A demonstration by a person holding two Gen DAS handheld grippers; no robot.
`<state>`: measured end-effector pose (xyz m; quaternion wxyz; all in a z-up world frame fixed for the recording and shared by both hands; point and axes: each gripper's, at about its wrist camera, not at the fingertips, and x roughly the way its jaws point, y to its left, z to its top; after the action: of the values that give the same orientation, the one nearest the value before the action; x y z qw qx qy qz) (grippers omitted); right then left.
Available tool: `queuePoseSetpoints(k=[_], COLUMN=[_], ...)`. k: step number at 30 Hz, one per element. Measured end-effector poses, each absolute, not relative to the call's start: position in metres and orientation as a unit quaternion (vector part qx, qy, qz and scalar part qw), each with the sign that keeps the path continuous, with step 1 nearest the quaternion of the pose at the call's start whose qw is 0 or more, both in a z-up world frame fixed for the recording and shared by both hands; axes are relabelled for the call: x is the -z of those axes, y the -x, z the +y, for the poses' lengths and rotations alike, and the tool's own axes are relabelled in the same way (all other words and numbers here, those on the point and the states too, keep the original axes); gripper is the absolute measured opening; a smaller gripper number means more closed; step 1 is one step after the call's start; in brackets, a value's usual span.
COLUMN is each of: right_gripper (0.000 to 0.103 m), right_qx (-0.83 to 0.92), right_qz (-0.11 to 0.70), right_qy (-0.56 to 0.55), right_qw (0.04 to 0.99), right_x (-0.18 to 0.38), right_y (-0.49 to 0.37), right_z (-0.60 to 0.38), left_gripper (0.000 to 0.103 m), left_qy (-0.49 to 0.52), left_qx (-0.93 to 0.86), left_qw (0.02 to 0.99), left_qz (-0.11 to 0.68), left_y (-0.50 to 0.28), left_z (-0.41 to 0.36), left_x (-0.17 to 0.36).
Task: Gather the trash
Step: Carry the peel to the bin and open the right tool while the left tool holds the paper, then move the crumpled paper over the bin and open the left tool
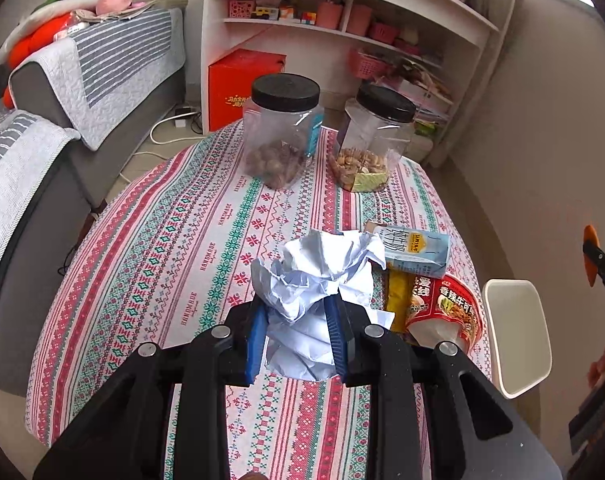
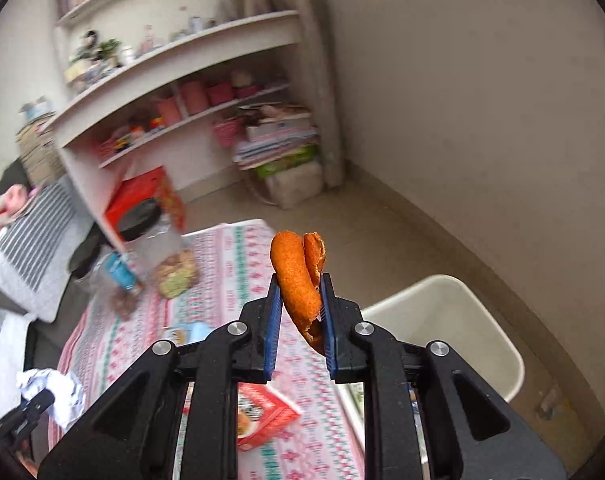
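My left gripper is shut on a crumpled white paper ball and holds it over the patterned tablecloth. My right gripper is shut on a curled orange peel, held above the table's right edge, left of the white trash bin. The bin also shows in the left wrist view, beside the table. A milk carton, a yellow wrapper and a red instant noodle cup lie on the table's right side. The paper ball also shows in the right wrist view.
Two clear jars with black lids hold nuts at the far end of the table. A grey sofa stands to the left. A white shelf unit and a red box stand behind the table.
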<state>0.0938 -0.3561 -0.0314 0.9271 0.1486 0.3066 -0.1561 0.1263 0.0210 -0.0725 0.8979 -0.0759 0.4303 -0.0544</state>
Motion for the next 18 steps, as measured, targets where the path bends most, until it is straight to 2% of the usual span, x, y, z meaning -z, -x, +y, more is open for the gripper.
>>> queuePoseSetpoints(k=[9,11,13,15,17,18], right_gripper=[0.021,0.031,0.065,0.084,0.096,0.096], right_qx=[0.222,0.234,0.255,0.279,0.296,0.3], right_qz=[0.334,0.342,0.337,0.324,0.311,0.307], right_qy=[-0.169,-0.171,-0.168,-0.161,-0.151,-0.147], right_qw=[0.9,0.894,0.891,0.89,0.891,0.891], right_x=[0.045,0.047,0.046,0.041,0.036,0.035], right_y=[-0.088,-0.086,-0.081,-0.076,-0.069,-0.066], right_z=[-0.394,-0.4,-0.403,-0.406,-0.408,-0.409], left_gripper=[0.028,0.028,0.028,0.028,0.028,0.028], left_qy=[0.076,0.076,0.077,0.078,0.078,0.078], left_qx=[0.061,0.064,0.068,0.074,0.083,0.089], left_qw=[0.898,0.898,0.899,0.899,0.899,0.899], left_qz=[0.429,0.428,0.426,0.424,0.422,0.421], left_y=[-0.126,-0.125,-0.125,-0.124,-0.123,-0.123], left_z=[0.012,0.009,0.005,0.0,-0.008,-0.012], left_x=[0.072,0.071,0.07,0.069,0.068,0.067])
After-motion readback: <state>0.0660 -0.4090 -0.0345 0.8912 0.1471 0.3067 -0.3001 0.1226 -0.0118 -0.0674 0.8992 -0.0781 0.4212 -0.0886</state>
